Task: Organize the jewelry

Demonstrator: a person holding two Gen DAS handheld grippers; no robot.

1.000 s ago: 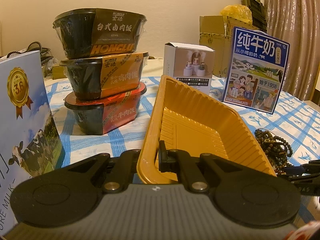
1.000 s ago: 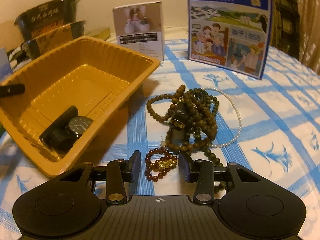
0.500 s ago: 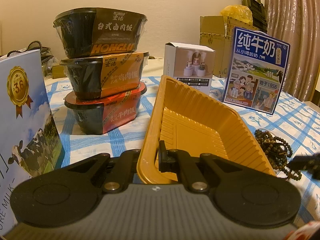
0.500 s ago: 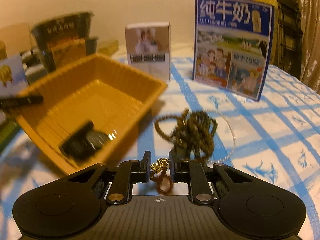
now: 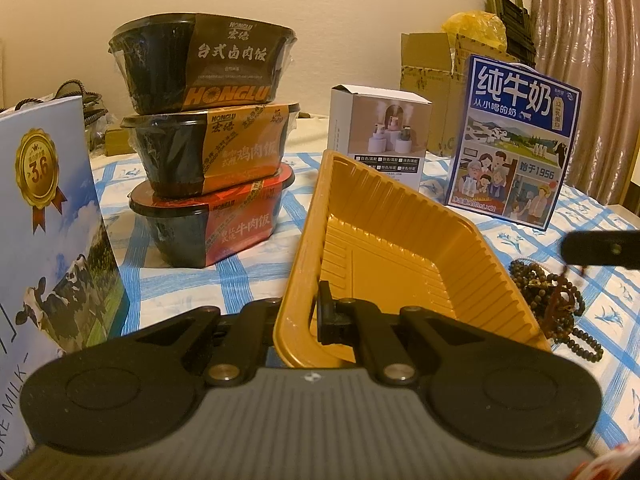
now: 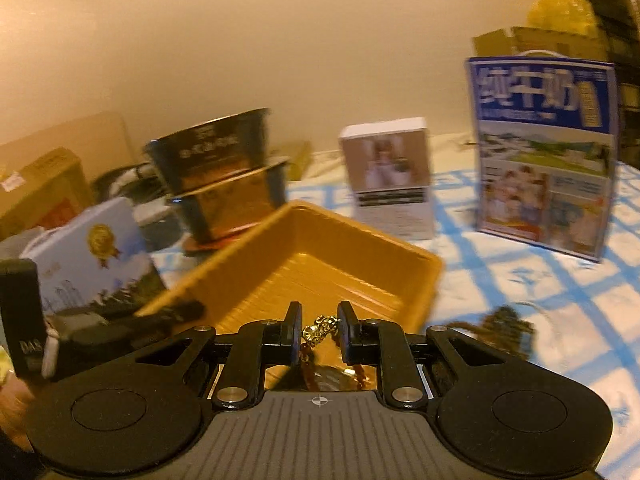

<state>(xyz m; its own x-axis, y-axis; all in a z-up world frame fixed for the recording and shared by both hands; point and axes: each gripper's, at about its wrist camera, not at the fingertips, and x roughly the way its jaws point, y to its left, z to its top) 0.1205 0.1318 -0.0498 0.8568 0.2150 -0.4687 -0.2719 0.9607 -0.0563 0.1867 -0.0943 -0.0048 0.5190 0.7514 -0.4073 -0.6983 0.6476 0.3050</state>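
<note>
My left gripper [image 5: 308,316] is shut on the near rim of the orange plastic tray [image 5: 384,256], which sits tilted on the blue-checked cloth. My right gripper [image 6: 319,330] is shut on a red bead bracelet with a gold charm [image 6: 318,328]; the beads hang below the pads, above the tray's [image 6: 320,264] near side. In the left wrist view the right gripper's finger [image 5: 600,249] shows at the right edge with the bracelet dangling under it. A pile of dark green bead strands [image 5: 552,304] lies on the cloth right of the tray, blurred in the right wrist view [image 6: 504,324].
Three stacked food bowls [image 5: 208,140] stand behind the tray on the left. A small white box [image 5: 380,136] and a blue milk carton [image 5: 516,140] stand at the back. Another milk carton [image 5: 44,216] stands close on the left. Cardboard boxes [image 5: 428,60] sit beyond the table.
My right gripper closed on the red bracelet, lifted it off the cloth and carried it left over the tray. The left gripper and the tray have stayed still.
</note>
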